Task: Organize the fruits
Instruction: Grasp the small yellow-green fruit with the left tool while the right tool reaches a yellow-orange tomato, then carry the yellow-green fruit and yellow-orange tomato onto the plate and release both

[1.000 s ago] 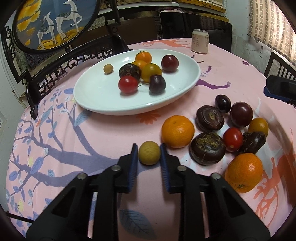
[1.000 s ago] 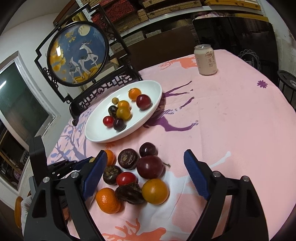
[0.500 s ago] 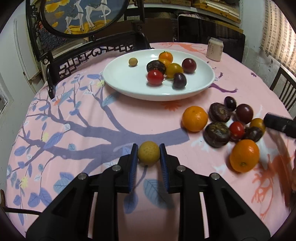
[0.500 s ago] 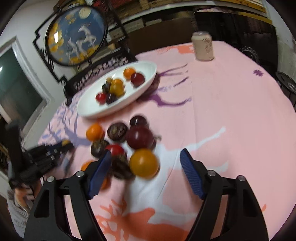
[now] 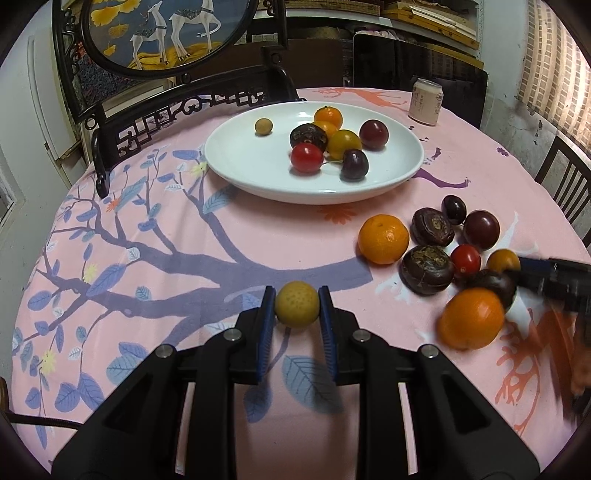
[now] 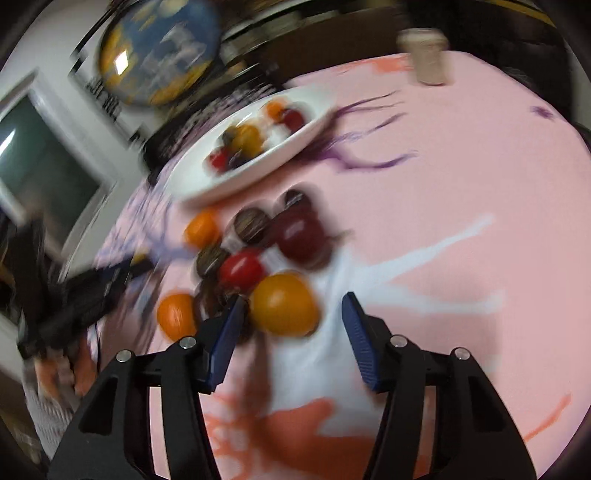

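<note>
My left gripper [image 5: 296,303] is shut on a small tan-yellow round fruit [image 5: 296,308] and holds it above the pink tablecloth. A white plate [image 5: 243,162] at the far centre holds several fruits. A loose pile of fruit [image 5: 432,251] lies to the right: oranges, dark water chestnuts, plums, a red tomato. My right gripper [image 6: 293,314] is open, its jaws around a yellow-orange tomato [image 6: 283,304] at the near edge of the pile. That view is blurred. The right gripper also shows in the left wrist view [image 5: 546,280], at the pile's right side.
A beige drink can [image 5: 426,100] stands at the far right of the round table. A carved black stand with a round deer painting [image 5: 162,33] stands behind the plate. Dark chairs [image 5: 565,184] surround the table. The plate also shows in the right wrist view [image 6: 207,181].
My left gripper has lifted and drawn back from the pile with the tan fruit in it. My right gripper has moved down and in to the pile, around the yellow-orange tomato.
</note>
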A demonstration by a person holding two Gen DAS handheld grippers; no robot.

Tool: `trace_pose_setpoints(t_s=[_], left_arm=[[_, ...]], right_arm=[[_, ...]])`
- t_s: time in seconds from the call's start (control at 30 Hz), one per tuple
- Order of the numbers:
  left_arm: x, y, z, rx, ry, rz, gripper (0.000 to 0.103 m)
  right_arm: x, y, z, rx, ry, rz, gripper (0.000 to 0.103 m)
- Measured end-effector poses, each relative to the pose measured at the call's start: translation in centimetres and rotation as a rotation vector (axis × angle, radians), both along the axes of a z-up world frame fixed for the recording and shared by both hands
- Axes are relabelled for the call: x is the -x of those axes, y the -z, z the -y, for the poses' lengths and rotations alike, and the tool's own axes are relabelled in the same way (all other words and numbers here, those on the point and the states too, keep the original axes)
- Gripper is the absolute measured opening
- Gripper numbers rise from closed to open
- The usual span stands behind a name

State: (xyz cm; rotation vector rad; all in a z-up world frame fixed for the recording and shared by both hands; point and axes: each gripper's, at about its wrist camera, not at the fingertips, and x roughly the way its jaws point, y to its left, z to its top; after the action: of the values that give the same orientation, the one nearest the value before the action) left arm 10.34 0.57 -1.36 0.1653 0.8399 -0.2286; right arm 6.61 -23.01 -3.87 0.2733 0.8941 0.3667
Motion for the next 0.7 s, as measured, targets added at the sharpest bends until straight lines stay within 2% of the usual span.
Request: trace_pose_setpoints(t_s=[0.07,0.2,0.3,0.4,0.47,0.7], left_arm=[[-0.1,0.1,0.0,-0.004,0.0,-0.002,0.024],[-0.2,0.3,0.0,-0.009,-0.003,-0.013,0.024],[-0.3,0.6,0.1,-0.018,-0.001,-0.02,0.024],[-0.3,0.6,0.3,-0.021,0.002,-0.018,0.024],[-0.3,0.6,0.3,-0.021,0.002,-0.018,0.024],[-0.3,0.8,0.5,-0.028,0.012,-0.026,0.024]], right_arm=[[0.2,-0.1,-1.2,0.015,-0.059,0.006,0.058],[0.1,-0.2,-0.1,0.034,0.004,0.016,0.057],[0.3,0.0,-1.2,0.09,-0.015,0.028,0.057],[0.7,0.0,-2.3,0.148,-0.034,0.049,0.052],[0.7,0.0,-2.1,0.163,-0.024,0.057,0.038],[0.8,-0.2,-1.8,0.145,-0.028,0.071,0.036]])
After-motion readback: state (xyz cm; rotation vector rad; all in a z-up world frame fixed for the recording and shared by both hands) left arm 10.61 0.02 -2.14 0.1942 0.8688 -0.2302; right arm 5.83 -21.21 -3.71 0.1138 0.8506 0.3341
